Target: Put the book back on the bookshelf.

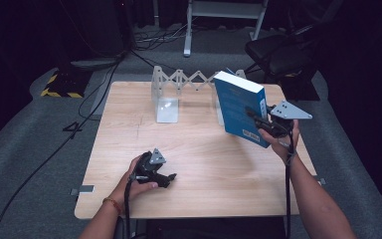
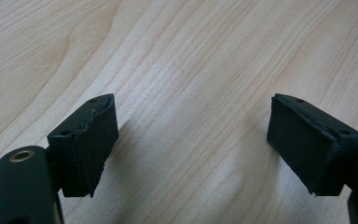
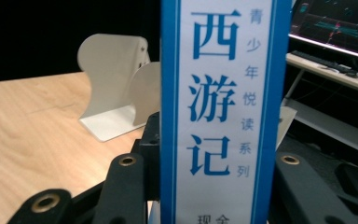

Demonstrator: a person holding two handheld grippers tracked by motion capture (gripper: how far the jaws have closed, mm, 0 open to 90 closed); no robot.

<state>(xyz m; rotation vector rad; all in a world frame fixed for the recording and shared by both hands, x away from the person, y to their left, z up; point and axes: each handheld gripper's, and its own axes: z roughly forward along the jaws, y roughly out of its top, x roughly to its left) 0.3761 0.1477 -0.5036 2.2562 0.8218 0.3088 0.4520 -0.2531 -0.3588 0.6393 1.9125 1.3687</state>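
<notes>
The book (image 1: 239, 107) is clamped by its spine in the right gripper (image 1: 256, 117) and held tilted above the tabletop (image 1: 199, 164) at 3 o'clock, just right of the rack (image 1: 171, 89). It should be stood upright, then lowered between the rack's plates. The left gripper (image 1: 168, 178) is rested at 7 o'clock, jaws apart and empty.

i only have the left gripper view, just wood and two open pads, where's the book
Observer: The right gripper holds the book up off the table, at the right side.
Operator: how is it gripped
Observer: The jaws clamp it across its thickness, the spine facing that gripper's camera.
Operator: anything it could go into
Observer: A white expanding bookend rack stands at the far edge, just left of the book.
Operator: and my left gripper
Observer: The left gripper rests low near the front edge, open.
</notes>
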